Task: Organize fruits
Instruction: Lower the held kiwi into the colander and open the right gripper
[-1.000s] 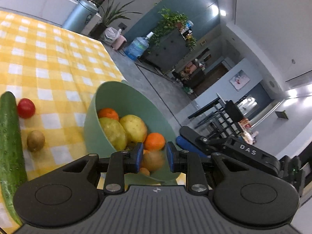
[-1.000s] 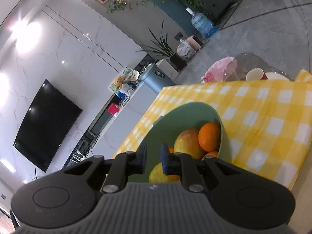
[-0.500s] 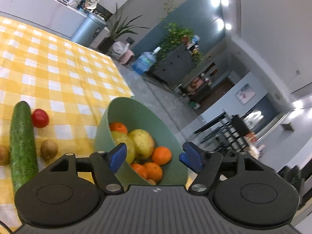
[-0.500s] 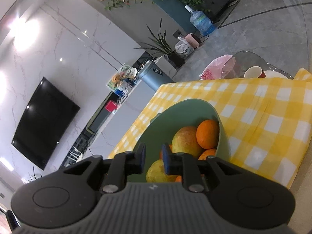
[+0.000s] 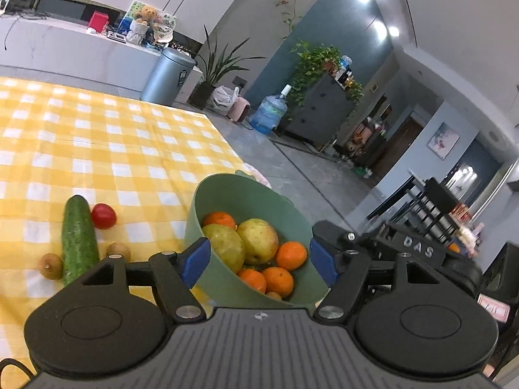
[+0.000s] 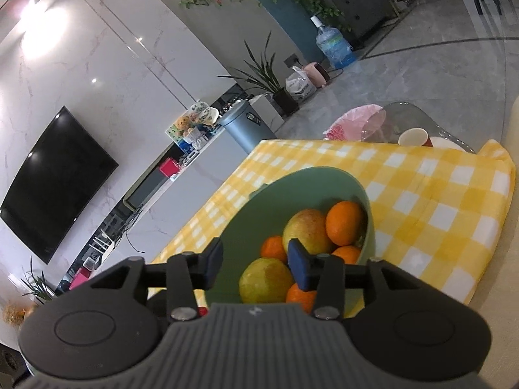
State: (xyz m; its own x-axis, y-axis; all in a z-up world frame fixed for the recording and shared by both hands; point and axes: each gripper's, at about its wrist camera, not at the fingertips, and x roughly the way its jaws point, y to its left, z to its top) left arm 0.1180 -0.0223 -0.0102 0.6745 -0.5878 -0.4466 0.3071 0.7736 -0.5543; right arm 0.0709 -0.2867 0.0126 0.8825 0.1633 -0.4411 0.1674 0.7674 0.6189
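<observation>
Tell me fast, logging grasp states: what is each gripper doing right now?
Left gripper: open, holding nothing, above the green bowl.
Right gripper: jaws opening, nothing gripped; the bowl's rim lies between them.

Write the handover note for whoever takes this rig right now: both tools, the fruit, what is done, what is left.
Left tool: open, nothing held, above the near rim of the green bowl.
Right tool: jaws opening, straddling the bowl's wall.
Done: oranges and two yellow-green fruits are in the bowl.
Left: on the checked cloth beside the bowl lie a cucumber, a tomato and two small brown fruits. Sort these, probably the brown fruits next.
</observation>
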